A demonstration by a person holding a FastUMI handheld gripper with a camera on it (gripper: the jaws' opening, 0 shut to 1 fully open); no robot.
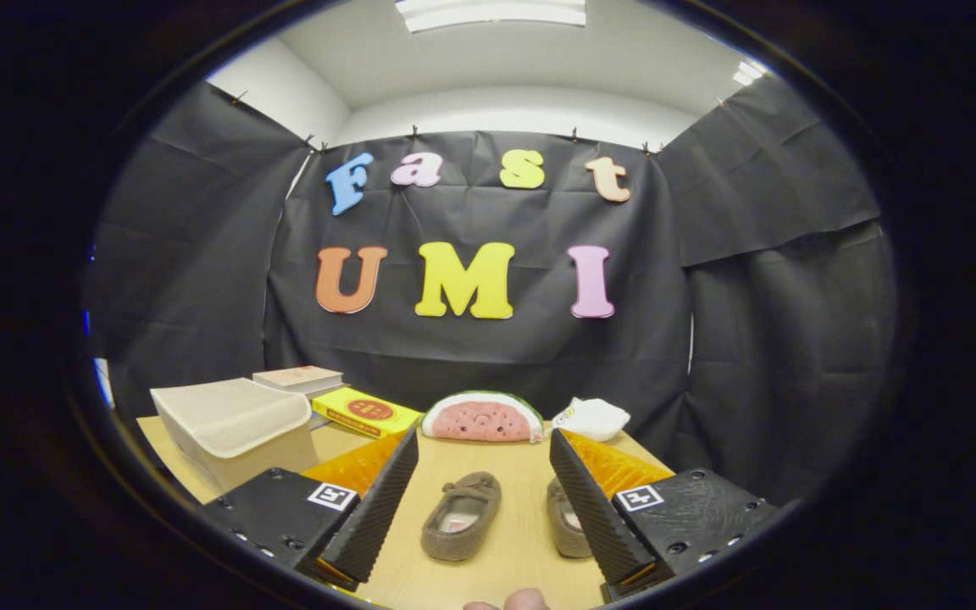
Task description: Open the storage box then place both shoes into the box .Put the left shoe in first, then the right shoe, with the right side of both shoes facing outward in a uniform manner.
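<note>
Two small brown slipper shoes lie on the wooden table [505, 462]. One shoe [461, 515] rests between my fingers, its opening up and its toe pointing away. The other shoe [566, 518] lies to its right, partly hidden behind my right finger [591, 508]. The storage box [234, 428], beige with its lid down, stands on the table to the left, beyond my left finger [374, 508]. My gripper [483, 445] hangs above the table with its fingers wide apart and nothing between the pads.
A watermelon-slice plush [483, 417] sits at the table's far edge, ahead of the fingers. A white crumpled bag [594, 418] lies to its right. A yellow flat box [365, 412] and a stacked book [297, 378] rest behind the storage box. A fingertip [515, 601] shows at the near edge.
</note>
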